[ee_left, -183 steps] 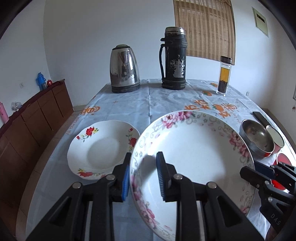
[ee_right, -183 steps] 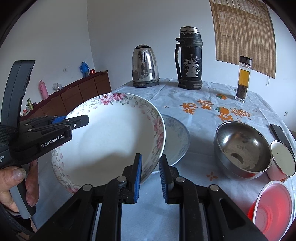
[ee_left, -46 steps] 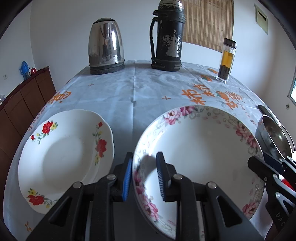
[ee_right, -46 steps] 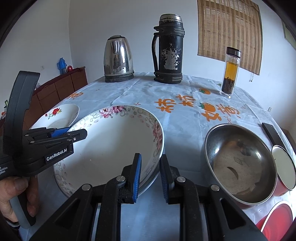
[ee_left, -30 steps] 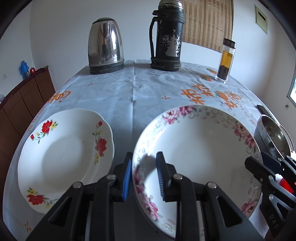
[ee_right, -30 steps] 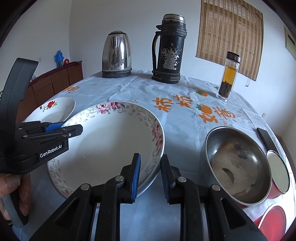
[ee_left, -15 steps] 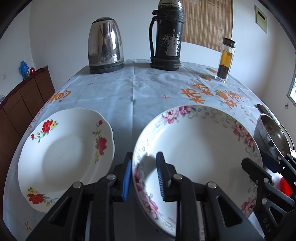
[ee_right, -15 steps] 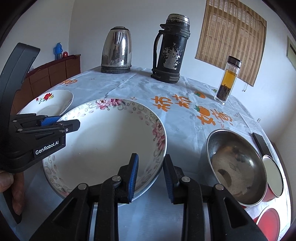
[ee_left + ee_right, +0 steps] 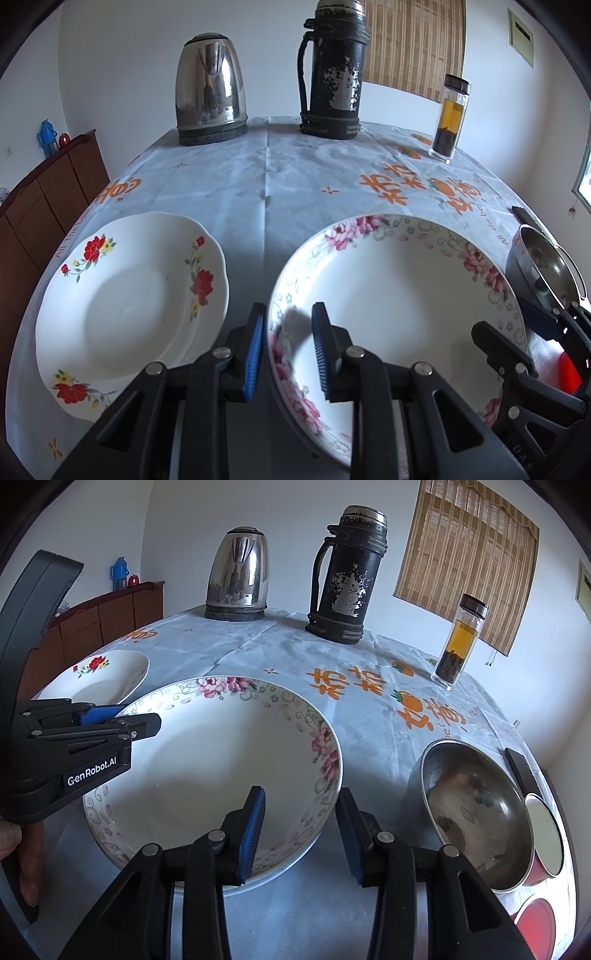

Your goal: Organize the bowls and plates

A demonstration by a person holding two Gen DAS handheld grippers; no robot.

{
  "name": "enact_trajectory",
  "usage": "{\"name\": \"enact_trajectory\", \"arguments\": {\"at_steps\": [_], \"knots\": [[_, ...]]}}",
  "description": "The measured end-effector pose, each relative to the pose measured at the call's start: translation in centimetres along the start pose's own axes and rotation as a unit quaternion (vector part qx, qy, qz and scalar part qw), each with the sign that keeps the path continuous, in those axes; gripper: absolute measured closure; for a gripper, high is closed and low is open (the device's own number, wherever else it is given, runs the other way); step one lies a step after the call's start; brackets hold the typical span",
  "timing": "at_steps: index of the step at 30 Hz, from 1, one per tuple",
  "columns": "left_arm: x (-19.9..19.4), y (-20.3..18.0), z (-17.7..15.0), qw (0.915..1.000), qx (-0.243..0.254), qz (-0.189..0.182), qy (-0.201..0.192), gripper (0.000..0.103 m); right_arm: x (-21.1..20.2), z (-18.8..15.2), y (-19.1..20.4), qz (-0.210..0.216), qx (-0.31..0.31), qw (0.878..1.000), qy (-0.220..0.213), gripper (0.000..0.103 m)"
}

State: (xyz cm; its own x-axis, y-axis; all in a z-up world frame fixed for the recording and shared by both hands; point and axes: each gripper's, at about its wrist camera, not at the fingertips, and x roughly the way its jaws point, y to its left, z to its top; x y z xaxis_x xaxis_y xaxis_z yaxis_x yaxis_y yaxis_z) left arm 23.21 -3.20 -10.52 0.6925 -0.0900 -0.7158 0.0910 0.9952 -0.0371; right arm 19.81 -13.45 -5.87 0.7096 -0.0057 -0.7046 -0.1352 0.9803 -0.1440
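- White walls and a bamboo blind [image 9: 467,559] stand behind our table [image 9: 266,177], which wears a pale cloth printed with orange characters.
- We see the pink-flowered plate [image 9: 402,291] lying on the cloth at the near middle; in the right wrist view another rim seems to show beneath it, though we cannot be sure.
- Our left gripper [image 9: 288,349] has its blue pads astride the plate's near-left rim, one outside and one inside; we cannot tell whether they truly pinch it.
- Our right gripper [image 9: 303,830] is spread wide, one finger above the plate's inside and one beyond its near-right rim, clamping nothing.
- A red-flowered plate [image 9: 129,295] sits just left of the big one, apart from it.
- A steel bowl [image 9: 476,816] rests near the plate's right, with a red cup [image 9: 546,842] touching its far side.
- At the far edge we note a kettle [image 9: 210,103], a black flask [image 9: 334,70] and a tea bottle [image 9: 450,118].
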Motion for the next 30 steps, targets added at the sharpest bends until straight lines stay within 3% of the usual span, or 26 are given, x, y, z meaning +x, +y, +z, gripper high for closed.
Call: {"name": "enact_trajectory", "arguments": {"at_steps": [8,15,20,25,27,29,30], "knots": [[0.0,-0.1,-0.1,1.0000,0.000,0.001,-0.001,0.080,-0.4,0.0,0.9,-0.028,-0.021,0.999,-0.015,0.060],[-0.3,0.0,-0.1,1.0000,0.003,0.003,-0.005,0.080,0.0,0.0,1.6,-0.051,-0.038,0.998,-0.001,0.060],[-0.2,0.1,0.0,1.0000,0.001,0.001,-0.002,0.080,-1.5,-0.2,3.4,-0.078,-0.086,0.992,-0.045,0.060],[-0.3,0.2,0.1,1.0000,-0.002,0.001,-0.004,0.080,-1.5,0.0,3.2,-0.071,-0.086,0.993,-0.045,0.059],[-0.5,0.3,0.1,1.0000,-0.004,0.000,-0.007,0.080,-1.6,0.0,3.1,-0.066,-0.085,0.993,-0.046,0.055],[-0.6,0.4,0.1,0.9999,-0.005,0.000,-0.009,0.080,-1.9,0.0,3.2,-0.061,-0.086,0.993,-0.054,0.040],[-0.6,0.4,0.1,0.9999,-0.005,-0.001,-0.010,0.080,-2.0,-0.1,3.3,-0.060,-0.088,0.993,-0.057,0.038]]}}
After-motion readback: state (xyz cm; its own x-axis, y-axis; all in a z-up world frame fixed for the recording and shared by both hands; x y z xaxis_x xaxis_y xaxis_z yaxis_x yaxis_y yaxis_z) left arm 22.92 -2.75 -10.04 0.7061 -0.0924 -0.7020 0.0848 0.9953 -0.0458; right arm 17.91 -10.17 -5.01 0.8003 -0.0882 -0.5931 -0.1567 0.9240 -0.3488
